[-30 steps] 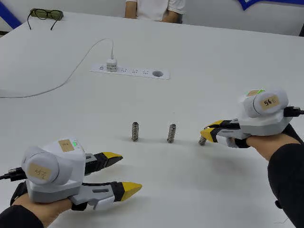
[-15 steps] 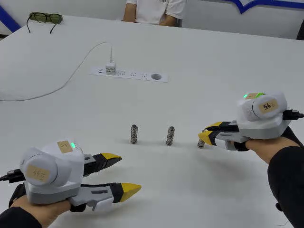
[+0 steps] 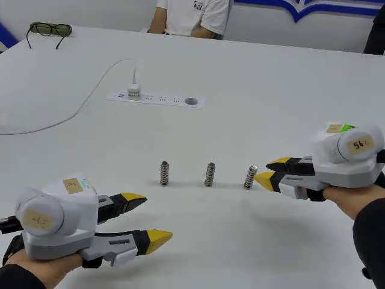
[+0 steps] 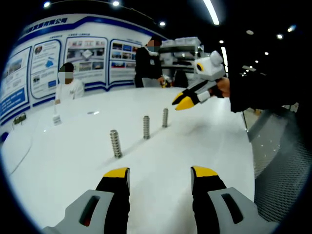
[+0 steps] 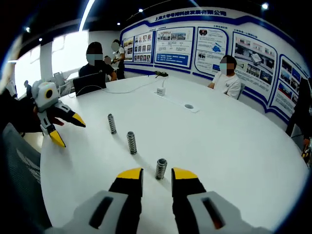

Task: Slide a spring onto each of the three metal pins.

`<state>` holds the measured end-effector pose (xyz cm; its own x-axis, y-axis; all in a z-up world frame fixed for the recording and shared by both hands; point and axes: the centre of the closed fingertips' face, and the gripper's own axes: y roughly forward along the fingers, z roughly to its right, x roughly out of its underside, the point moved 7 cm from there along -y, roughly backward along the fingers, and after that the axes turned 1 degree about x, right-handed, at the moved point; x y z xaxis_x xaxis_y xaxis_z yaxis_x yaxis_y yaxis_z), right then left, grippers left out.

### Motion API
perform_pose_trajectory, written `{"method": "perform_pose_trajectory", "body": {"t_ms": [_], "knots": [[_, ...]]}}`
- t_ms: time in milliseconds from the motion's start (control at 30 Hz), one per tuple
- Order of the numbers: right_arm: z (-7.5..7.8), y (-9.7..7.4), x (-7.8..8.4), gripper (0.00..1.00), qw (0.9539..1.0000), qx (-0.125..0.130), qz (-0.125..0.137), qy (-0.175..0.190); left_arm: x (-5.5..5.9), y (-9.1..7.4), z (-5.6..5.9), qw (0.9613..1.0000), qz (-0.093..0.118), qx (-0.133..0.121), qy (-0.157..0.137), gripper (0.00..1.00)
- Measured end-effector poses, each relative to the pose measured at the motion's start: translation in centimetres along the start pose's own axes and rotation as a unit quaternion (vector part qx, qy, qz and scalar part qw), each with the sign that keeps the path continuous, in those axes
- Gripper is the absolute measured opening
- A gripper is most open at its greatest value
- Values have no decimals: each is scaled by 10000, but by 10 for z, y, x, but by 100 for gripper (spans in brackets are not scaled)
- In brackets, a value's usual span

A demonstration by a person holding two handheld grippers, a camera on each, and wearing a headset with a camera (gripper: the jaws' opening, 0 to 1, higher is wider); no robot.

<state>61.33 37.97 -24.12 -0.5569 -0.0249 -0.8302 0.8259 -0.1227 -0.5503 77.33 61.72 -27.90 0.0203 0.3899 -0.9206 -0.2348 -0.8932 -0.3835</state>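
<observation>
Three springs (image 3: 209,174) stand in a row on the tabletop (image 3: 271,90). The left gripper (image 3: 150,215) is apart and empty. The right gripper (image 3: 270,170) is apart, just beside the end spring (image 3: 250,176).

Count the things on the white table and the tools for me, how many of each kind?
Springs: 3
Tools: 2, left tool and right tool
Power strip: 1
Charger with cable: 1
Glasses: 1
Total: 8

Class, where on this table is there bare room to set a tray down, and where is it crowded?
Bare: between power strip and springs; also between springs and left tool. Crowded: around the right spring, by the right tool.
</observation>
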Motion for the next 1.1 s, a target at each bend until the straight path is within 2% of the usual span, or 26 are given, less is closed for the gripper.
{"method": "perform_pose_trajectory", "body": {"t_ms": [200, 433, 933, 1100], "knots": [[-2, -11, 8, 28, 9998, -54, 135, 132, -1, -2, -2, 10000, 23, -40, -1, 52], [-12, -18, 12, 34, 9995, -210, 242, 48, -2, -4, -4, 10000, 42, -87, -19, 52], [-17, -36, 28, 48, 9979, -492, 427, -58, -1, -11, -8, 9998, 50, -207, -69, 53], [-16, -36, 31, 51, 9975, -520, 475, -56, 1, -12, -7, 9997, 28, -231, -84, 53]]}}
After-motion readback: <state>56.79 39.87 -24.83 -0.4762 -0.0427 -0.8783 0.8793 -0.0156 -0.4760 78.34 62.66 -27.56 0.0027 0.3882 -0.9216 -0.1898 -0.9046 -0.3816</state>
